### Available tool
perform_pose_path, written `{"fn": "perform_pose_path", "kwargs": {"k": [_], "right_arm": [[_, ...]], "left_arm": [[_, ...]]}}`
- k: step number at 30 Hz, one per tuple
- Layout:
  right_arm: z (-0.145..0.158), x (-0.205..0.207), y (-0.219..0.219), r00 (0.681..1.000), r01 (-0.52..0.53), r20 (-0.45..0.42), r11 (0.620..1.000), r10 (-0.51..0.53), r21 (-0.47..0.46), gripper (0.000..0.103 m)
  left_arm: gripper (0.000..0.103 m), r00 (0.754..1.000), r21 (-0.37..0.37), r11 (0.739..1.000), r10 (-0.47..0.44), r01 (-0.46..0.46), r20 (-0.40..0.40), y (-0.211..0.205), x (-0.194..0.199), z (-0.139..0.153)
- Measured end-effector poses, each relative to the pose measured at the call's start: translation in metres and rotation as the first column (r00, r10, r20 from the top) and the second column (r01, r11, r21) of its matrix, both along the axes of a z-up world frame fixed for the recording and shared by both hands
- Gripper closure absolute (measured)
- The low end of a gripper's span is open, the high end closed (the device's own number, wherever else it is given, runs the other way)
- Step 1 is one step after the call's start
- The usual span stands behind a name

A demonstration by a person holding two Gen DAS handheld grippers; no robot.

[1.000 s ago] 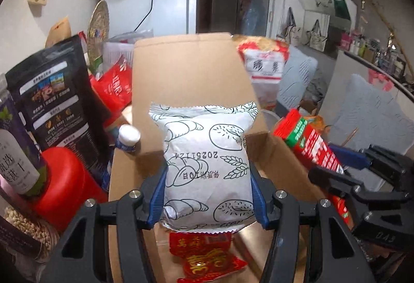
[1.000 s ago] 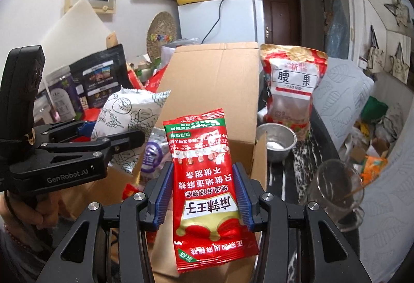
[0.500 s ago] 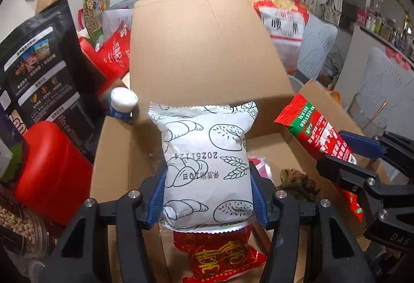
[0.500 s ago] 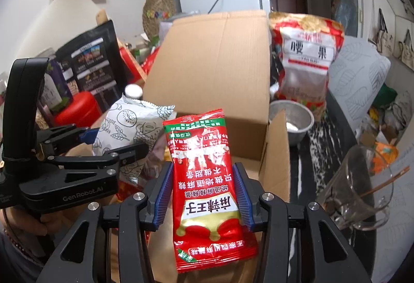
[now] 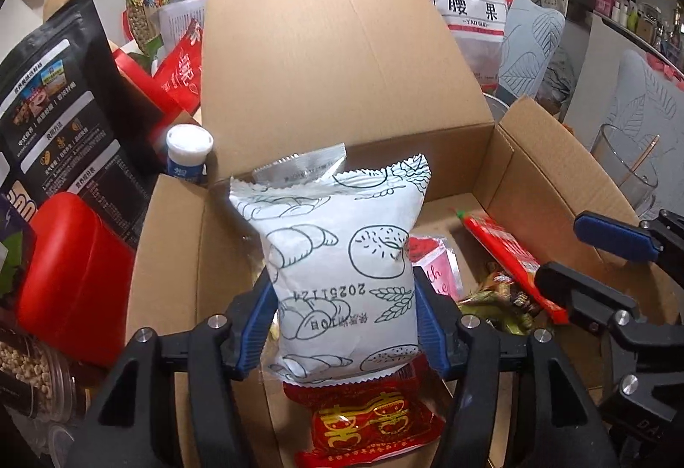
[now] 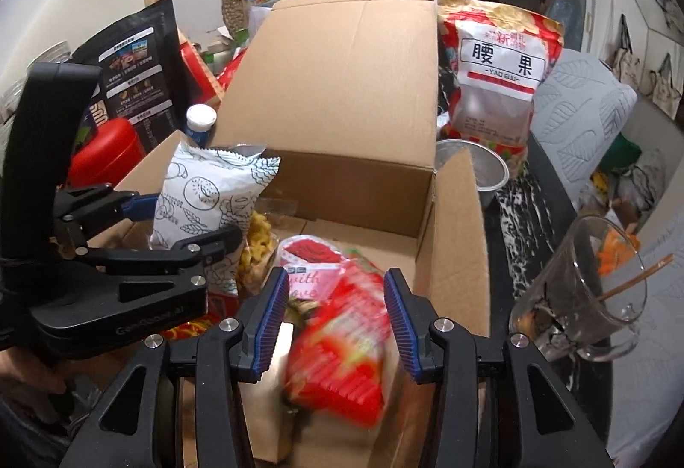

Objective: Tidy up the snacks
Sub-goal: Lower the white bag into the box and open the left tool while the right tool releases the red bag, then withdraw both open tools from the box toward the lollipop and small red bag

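Note:
My left gripper [image 5: 342, 310] is shut on a white snack bag printed with bread drawings [image 5: 337, 258] and holds it upright over the left side of an open cardboard box [image 5: 551, 177]. The bag also shows in the right wrist view [image 6: 205, 194]. My right gripper [image 6: 333, 314] is open over the box [image 6: 453, 220]. A red sachet [image 6: 342, 348], blurred, is falling free between its fingers into the box; it also shows in the left wrist view [image 5: 508, 258]. Several snack packets lie on the box floor, among them a red packet with gold characters [image 5: 367, 425].
A cashew bag [image 6: 496, 70] and a steel bowl [image 6: 479, 169] stand right of the box. A glass mug [image 6: 581, 292] sits at the right. A black pouch [image 5: 55, 100], a red container [image 5: 72, 280] and a small white-capped bottle [image 5: 188, 156] crowd the left side.
My right gripper has opened and let go of the red sachet, which drops into the box. Both grippers have moved forward and lower over the box. The left still holds the white bag.

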State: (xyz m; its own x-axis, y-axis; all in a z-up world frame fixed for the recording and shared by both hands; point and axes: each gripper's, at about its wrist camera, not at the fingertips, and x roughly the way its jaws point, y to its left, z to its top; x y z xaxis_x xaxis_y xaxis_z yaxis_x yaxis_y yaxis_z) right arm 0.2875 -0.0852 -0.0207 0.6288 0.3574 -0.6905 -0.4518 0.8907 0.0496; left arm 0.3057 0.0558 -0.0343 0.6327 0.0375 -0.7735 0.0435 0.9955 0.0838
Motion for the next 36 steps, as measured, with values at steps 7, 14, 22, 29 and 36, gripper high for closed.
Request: {"fn": "perform_pose_path", "kwargs": {"k": [7, 14, 22, 29, 36], "right_arm": [[0.009, -0.013, -0.007, 1.0, 0.019, 0.008, 1.0, -0.019, -0.014, 0.057], [0.024, -0.032, -0.014, 0.999, 0.035, 0.038, 0.999, -0.035, -0.007, 0.057], [0.045, -0.055, -0.022, 0.996, 0.048, 0.074, 0.999, -0.049, 0.019, 0.057], [0.067, -0.083, -0.033, 0.99, 0.067, 0.121, 0.997, -0.071, 0.042, 0.057], [0.086, -0.117, -0.045, 0.981, 0.082, 0.171, 0.995, -0.091, 0.059, 0.057]], "left_arm": [[0.042, 1.0, -0.011, 1.0, 0.012, -0.012, 0.003, -0.003, -0.007, 0.006], [0.042, 0.997, -0.007, 1.0, 0.029, -0.029, 0.072, -0.003, -0.026, 0.032], [0.042, 0.991, -0.007, 1.0, 0.017, -0.016, 0.136, -0.009, -0.051, 0.062], [0.042, 0.981, -0.001, 1.0, -0.002, 0.003, 0.194, -0.02, -0.081, 0.087], [0.042, 0.967, -0.017, 1.0, -0.016, 0.021, 0.252, -0.024, -0.115, 0.11]]}}
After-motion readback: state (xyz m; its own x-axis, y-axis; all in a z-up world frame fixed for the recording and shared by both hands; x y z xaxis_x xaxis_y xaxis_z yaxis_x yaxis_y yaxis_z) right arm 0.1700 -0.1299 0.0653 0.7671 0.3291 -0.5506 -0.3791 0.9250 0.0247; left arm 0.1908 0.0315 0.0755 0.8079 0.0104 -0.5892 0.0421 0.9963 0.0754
